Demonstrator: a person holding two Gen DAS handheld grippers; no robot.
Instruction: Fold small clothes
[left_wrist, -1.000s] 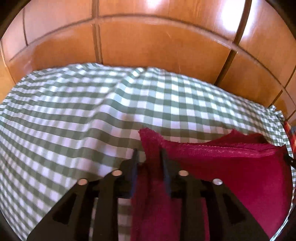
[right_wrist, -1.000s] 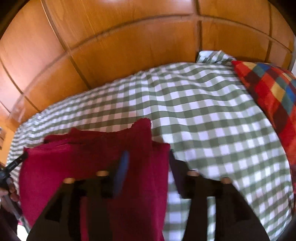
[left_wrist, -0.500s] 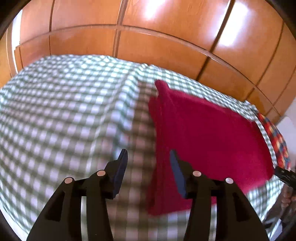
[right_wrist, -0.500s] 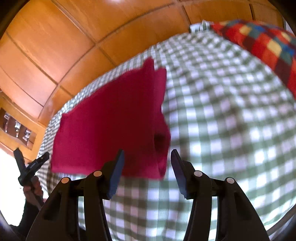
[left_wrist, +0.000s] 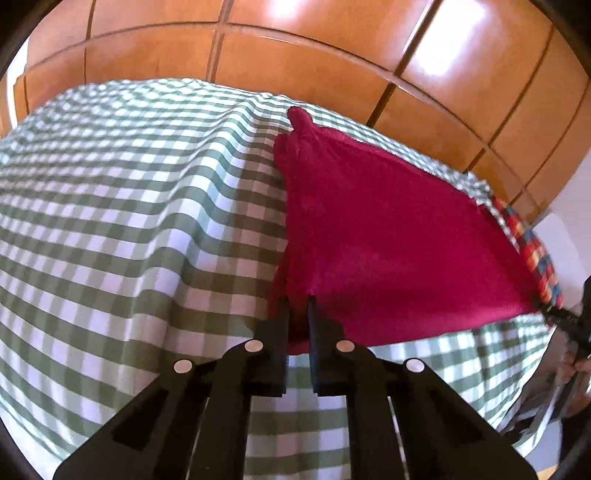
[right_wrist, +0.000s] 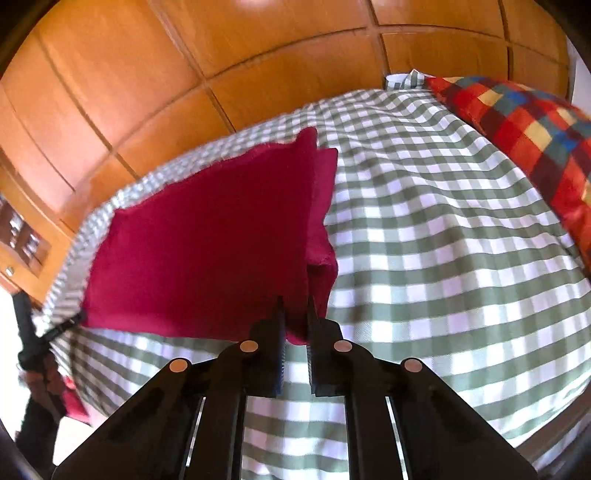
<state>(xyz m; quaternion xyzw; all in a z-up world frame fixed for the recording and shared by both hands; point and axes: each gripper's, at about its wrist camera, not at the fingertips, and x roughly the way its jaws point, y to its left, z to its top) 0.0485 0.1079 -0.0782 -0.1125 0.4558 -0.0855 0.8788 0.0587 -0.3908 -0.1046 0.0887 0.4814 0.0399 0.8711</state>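
Note:
A dark red cloth (left_wrist: 388, 236) lies partly folded on a green-and-white checked bedspread (left_wrist: 129, 221). My left gripper (left_wrist: 298, 314) is shut on the cloth's near left corner and lifts that edge a little. In the right wrist view the same red cloth (right_wrist: 207, 236) spreads to the left, and my right gripper (right_wrist: 295, 314) is shut on its near right corner. Each gripper also shows at the edge of the other's view, the right one (left_wrist: 561, 317) and the left one (right_wrist: 59, 325), pinching the opposite corner.
Wooden panelled doors (left_wrist: 332, 48) stand behind the bed. A red, blue and yellow checked pillow (right_wrist: 528, 129) lies at the bed's right end, also visible in the left wrist view (left_wrist: 535, 251). Bare bedspread (right_wrist: 443, 258) stretches to the right of the cloth.
Both grippers were open above the flat cloth half a second ago. Now both have come down and closed on its near corners, and the near edge is raised.

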